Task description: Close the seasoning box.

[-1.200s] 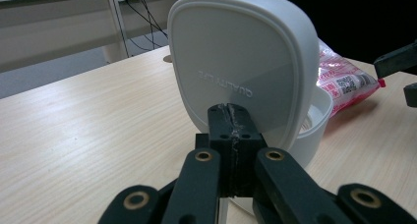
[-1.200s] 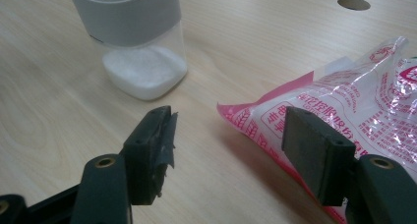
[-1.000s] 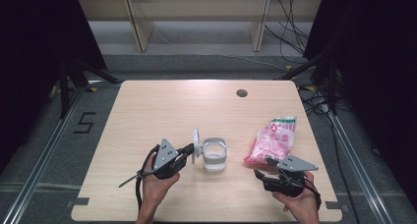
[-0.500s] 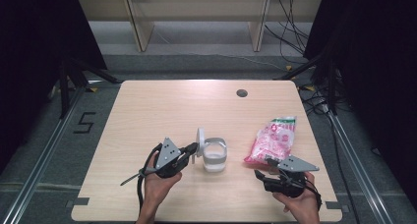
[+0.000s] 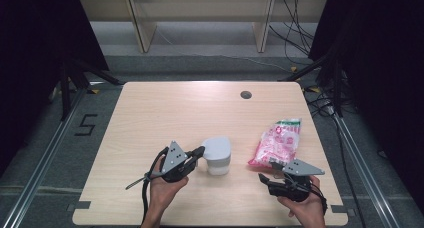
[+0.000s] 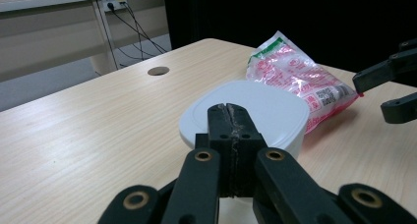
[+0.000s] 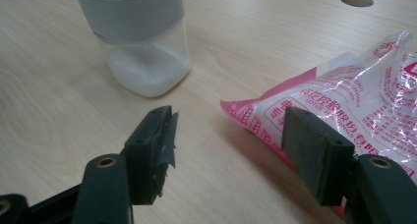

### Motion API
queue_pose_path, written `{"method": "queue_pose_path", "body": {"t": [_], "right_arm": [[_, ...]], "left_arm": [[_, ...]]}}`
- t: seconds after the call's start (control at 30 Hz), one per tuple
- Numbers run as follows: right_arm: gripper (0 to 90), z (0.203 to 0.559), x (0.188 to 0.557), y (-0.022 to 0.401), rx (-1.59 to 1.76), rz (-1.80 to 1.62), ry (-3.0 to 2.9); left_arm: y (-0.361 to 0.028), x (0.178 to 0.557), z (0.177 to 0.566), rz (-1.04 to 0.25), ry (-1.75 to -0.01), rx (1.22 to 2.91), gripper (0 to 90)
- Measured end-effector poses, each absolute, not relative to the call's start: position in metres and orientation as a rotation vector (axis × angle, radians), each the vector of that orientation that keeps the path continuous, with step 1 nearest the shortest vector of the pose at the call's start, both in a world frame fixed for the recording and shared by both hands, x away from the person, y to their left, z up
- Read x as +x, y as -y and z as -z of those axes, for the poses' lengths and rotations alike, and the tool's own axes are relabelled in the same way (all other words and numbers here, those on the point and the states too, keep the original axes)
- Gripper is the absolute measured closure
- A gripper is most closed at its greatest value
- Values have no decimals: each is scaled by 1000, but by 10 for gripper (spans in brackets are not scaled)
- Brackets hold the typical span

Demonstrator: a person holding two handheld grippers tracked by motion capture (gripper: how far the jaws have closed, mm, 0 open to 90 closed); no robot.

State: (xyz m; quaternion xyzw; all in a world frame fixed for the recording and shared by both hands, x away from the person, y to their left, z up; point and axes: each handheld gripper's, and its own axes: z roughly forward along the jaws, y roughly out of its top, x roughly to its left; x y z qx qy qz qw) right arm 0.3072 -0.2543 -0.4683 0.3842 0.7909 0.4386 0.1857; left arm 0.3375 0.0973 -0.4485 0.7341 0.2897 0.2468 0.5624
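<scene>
The pale wooden surface [image 5: 165, 113] carries a white-lidded clear container [image 5: 217, 155] near its front middle, with white powder in its base. A pink printed bag [image 5: 278, 143] lies flat just to the right of the container, apart from it. The left gripper [image 5: 198, 152] sits just left of the container, jaws pressed together at the lid's edge. The right gripper [image 5: 264, 178] rests in front of the bag, right of the container, its jaws spread with nothing between.

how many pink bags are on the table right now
1. The pink bag lies on the table's right side, between the white-lidded container and the right gripper; nothing suggests another hidden.
</scene>
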Motion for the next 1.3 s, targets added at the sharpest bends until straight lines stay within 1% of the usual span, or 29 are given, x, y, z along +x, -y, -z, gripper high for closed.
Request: {"method": "queue_pose_path", "body": {"t": [0.07, 0.13, 0.2, 0.27, 0.3, 0.37, 0.43, 0.47, 0.73, 0.87, 0.97, 1.0, 1.1, 1.27, 1.3], "right_arm": [[376, 469, 308, 255, 1072, -1242, -2231], [376, 469, 307, 255, 1088, -1241, -2228], [376, 469, 307, 254, 1085, -1253, -2227], [375, 469, 307, 254, 1087, -1254, -2229], [375, 470, 307, 254, 1103, -1252, -2222], [375, 470, 307, 254, 1077, -1242, -2217], [375, 470, 307, 253, 1086, -1243, -2227], [375, 471, 307, 253, 1078, -1245, -2230], [375, 470, 307, 253, 1088, -1241, -2222], [375, 470, 306, 254, 1069, -1223, -2219], [375, 471, 307, 254, 1086, -1247, -2228], [375, 471, 306, 253, 1098, -1247, -2225], [375, 471, 306, 253, 1082, -1244, -2231], [375, 472, 308, 256, 1075, -1241, -2221], [374, 472, 308, 255, 1087, -1239, -2232]], "left_arm": [[-98, 337, 449, -566, -680, 1721, 876], [-99, 335, 449, -544, -677, 1709, 842], [-101, 333, 449, -528, -686, 1711, 782], [-104, 332, 448, -512, -662, 1712, 680], [-104, 330, 449, -473, -666, 1689, 648], [-105, 328, 449, -439, -658, 1680, 618], [-106, 326, 449, -460, -669, 1691, 578], [-107, 326, 449, -455, -650, 1688, 567], [-108, 322, 451, -466, -673, 1705, 496], [-108, 321, 454, -460, -688, 1718, 442], [-109, 319, 455, -467, -681, 1740, 430], [-108, 317, 456, -457, -704, 1740, 419], [-108, 319, 458, -456, -701, 1759, 379], [-110, 317, 461, -468, -737, 1762, 342], [-110, 318, 462, -475, -723, 1766, 329]]}}
